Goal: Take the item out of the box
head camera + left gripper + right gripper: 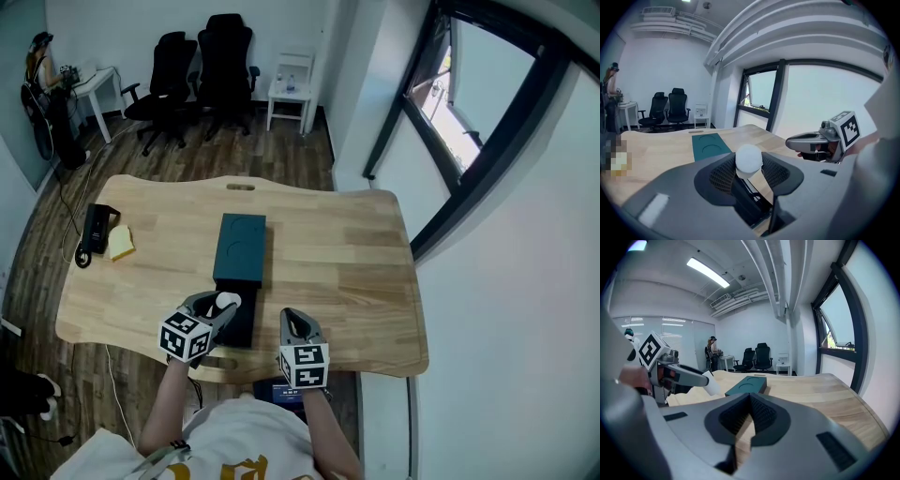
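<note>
A dark teal box [241,246] lies lengthwise in the middle of the wooden table [337,253], its darker inner tray [240,324] pulled out toward me. My left gripper [223,305] hovers over that tray, shut on a white rounded item [226,301]. In the left gripper view the white item [748,159] sits pinched between the jaws of the left gripper [749,171], with the box [708,145] beyond. My right gripper [298,323] is just right of the tray, shut and empty. The right gripper view shows its jaws [749,411] meeting, with the left gripper [670,373] and white item [711,383] at left.
A black device [97,228] and a yellow pad [121,243] lie at the table's left end. Black office chairs [202,70] and a white side table [291,89] stand beyond the far edge. A window wall [469,112] runs along the right.
</note>
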Demonstrator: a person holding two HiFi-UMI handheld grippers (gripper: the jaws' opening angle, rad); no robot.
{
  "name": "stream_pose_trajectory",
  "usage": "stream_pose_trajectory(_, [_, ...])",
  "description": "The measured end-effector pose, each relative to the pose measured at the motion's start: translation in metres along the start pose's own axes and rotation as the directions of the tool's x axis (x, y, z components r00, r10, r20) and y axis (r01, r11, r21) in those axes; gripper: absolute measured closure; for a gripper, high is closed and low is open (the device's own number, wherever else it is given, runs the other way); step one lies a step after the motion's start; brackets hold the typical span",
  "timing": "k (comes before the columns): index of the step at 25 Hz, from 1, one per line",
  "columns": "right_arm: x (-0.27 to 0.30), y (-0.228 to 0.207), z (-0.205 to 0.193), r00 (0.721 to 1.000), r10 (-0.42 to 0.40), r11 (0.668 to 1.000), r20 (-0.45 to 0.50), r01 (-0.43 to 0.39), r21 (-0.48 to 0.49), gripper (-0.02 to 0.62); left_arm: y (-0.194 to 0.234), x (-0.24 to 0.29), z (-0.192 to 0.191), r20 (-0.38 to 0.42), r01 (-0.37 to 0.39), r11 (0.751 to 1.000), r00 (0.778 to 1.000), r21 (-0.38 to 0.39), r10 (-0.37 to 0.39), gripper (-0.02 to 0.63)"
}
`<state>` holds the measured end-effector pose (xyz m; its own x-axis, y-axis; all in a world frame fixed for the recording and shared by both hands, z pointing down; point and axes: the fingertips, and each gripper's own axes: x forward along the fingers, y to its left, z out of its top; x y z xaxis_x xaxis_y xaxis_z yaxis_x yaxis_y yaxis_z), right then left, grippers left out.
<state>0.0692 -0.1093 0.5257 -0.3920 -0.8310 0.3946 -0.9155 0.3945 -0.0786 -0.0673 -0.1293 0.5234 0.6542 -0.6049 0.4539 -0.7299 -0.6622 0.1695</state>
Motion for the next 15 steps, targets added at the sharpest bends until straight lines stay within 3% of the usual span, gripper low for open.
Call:
stream_pose_trajectory(5, [-0.003, -0.007, 0.006, 1.0, -0.005, 1.0, 0.015, 0.005, 0.017, 0.589, 0.003, 0.001, 0.004, 0.002, -0.033, 0.999, 0.999, 0.035, 0.033, 0.433])
stream_pose_trajectory(11, [-0.006, -0.011, 0.015, 0.999, -0.006, 1.0, 0.034, 0.005, 0.019, 0.589, 0.006, -0.007, 0.029, 0.114, -0.038, 0.999, 0.993, -0.021, 0.04, 0.433])
stream_pose_trajectory(15, [-0.007, -0.011, 0.017, 0.999, -0.001, 1.0, 0.038, 0.001, 0.007, 0.589, 0.006, -0.008, 0.033, 0.125, -0.045, 0.999, 0.991, -0.021, 0.047, 0.433])
